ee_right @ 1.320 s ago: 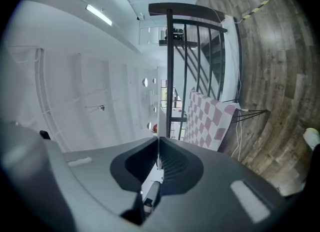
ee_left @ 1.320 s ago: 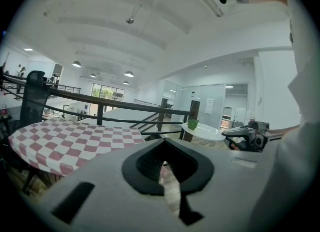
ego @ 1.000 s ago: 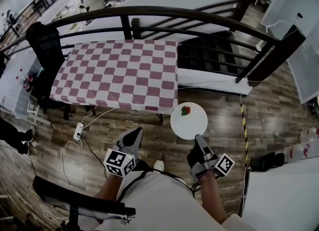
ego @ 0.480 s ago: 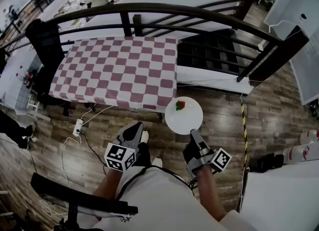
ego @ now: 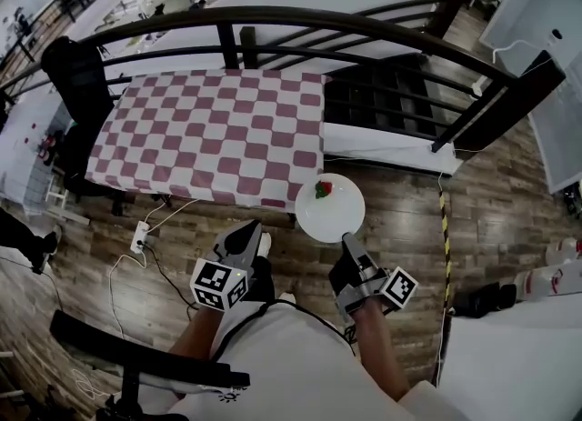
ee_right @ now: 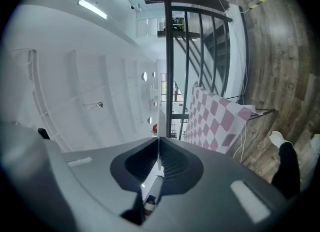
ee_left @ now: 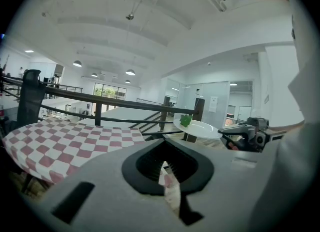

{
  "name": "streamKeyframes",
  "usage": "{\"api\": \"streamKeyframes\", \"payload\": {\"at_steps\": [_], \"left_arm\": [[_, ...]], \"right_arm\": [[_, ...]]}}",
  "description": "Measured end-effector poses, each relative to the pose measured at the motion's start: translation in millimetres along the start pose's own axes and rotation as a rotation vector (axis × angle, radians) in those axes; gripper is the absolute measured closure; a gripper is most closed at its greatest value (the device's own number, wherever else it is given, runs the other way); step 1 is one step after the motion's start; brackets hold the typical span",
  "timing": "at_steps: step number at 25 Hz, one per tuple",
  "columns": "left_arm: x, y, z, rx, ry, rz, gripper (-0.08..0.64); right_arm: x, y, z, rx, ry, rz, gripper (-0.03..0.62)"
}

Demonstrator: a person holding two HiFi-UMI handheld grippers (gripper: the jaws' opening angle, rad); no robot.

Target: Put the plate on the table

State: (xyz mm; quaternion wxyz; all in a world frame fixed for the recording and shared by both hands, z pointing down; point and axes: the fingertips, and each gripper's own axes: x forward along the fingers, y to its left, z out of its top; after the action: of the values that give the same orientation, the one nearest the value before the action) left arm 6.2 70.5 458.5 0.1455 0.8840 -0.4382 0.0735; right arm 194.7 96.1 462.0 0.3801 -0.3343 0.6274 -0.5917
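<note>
A white plate (ego: 329,210) with a strawberry (ego: 323,189) on it hangs level over the wood floor, just off the near right corner of the table (ego: 214,133) with its red-and-white checked cloth. My right gripper (ego: 346,239) is shut on the plate's near rim. In the right gripper view the plate (ee_right: 158,148) runs edge-on between the jaws, with the checked cloth (ee_right: 215,121) beyond. My left gripper (ego: 250,226) hangs left of the plate, shut with nothing in it. The left gripper view has the plate (ee_left: 200,128) to its right and the table (ee_left: 60,143) ahead.
A dark curved railing (ego: 273,21) runs behind the table, with stairs (ego: 391,92) to its right. A black chair (ego: 77,74) stands at the table's left end. A power strip (ego: 141,239) and cables lie on the floor in front. Yellow-black tape (ego: 446,228) runs along the right.
Both grippers and the plate have moved towards the table. The plate went from over open floor to right beside the table's near right corner.
</note>
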Motion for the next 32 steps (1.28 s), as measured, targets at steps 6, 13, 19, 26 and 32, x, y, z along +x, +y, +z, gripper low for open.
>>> {"api": "streamKeyframes", "payload": {"at_steps": [6, 13, 19, 26, 32], "left_arm": [[33, 35, 13, -0.002, 0.0, -0.017, 0.554], [80, 79, 35, 0.003, 0.006, -0.046, 0.554], [118, 118, 49, 0.008, 0.043, -0.107, 0.554], [171, 173, 81, 0.019, 0.037, -0.157, 0.554], [208, 214, 96, 0.009, 0.05, -0.181, 0.555]], "right_arm": [[45, -5, 14, -0.017, -0.001, -0.014, 0.575], [109, -7, 32, -0.016, -0.006, -0.021, 0.575], [164, -13, 49, -0.013, -0.033, -0.039, 0.575], [229, -18, 70, -0.016, -0.081, -0.045, 0.574], [280, -21, 86, -0.018, -0.115, -0.04, 0.574]]}}
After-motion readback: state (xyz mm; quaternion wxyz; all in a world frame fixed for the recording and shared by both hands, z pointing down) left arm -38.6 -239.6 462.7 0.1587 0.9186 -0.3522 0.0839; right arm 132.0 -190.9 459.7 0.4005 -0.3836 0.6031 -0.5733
